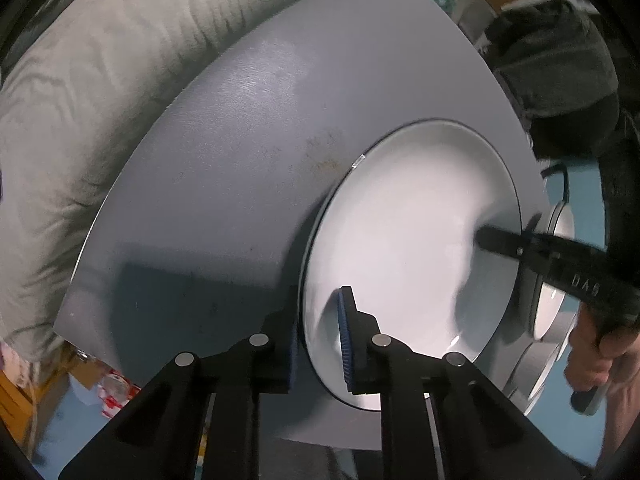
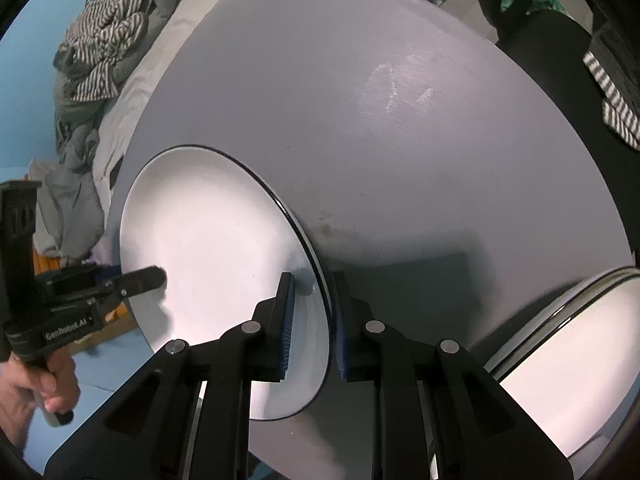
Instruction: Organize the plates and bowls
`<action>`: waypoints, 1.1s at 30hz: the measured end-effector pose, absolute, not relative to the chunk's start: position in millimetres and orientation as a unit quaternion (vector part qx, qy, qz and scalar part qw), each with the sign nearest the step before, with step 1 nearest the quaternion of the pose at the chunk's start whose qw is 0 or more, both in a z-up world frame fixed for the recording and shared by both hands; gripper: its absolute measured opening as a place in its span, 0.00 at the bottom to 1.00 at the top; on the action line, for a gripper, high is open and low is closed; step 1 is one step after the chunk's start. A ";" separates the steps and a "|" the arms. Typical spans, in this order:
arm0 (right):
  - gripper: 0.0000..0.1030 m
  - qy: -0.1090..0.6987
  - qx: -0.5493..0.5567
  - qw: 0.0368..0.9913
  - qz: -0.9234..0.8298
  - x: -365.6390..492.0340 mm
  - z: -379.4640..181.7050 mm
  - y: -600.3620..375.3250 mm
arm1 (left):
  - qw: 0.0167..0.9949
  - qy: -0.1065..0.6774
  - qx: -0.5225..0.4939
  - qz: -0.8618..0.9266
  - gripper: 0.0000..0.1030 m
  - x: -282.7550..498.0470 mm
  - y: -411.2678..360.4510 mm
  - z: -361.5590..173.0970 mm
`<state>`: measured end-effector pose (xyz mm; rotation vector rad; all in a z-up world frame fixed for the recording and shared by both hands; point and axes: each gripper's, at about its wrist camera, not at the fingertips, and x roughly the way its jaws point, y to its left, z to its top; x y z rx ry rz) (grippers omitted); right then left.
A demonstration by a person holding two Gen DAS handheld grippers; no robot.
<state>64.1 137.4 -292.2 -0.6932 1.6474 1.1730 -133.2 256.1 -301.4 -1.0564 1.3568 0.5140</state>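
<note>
My left gripper (image 1: 318, 338) pinched the white plate's (image 1: 408, 248) near rim. My right gripper (image 2: 312, 328) clamped its opposite rim; both jaws stood nearly closed.

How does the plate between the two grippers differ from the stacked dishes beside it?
The plate is single; the stacked dishes show several layered rims. The plate is clamped at opposite rims by the left gripper and right gripper; the stacked dishes go untouched. Both are white and sit on the grey table.
</note>
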 end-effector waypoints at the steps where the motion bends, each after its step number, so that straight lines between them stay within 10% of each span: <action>1: 0.18 0.675 -0.284 0.483 0.480 63.7 -291.5 137.2 | 0.624 0.595 -0.455 0.222 0.16 -132.1 254.1 -301.2; 33: 0.18 0.670 -0.254 0.530 0.454 97.2 -240.2 79.5 | 0.678 0.588 -0.413 0.156 0.16 -72.7 228.7 -240.3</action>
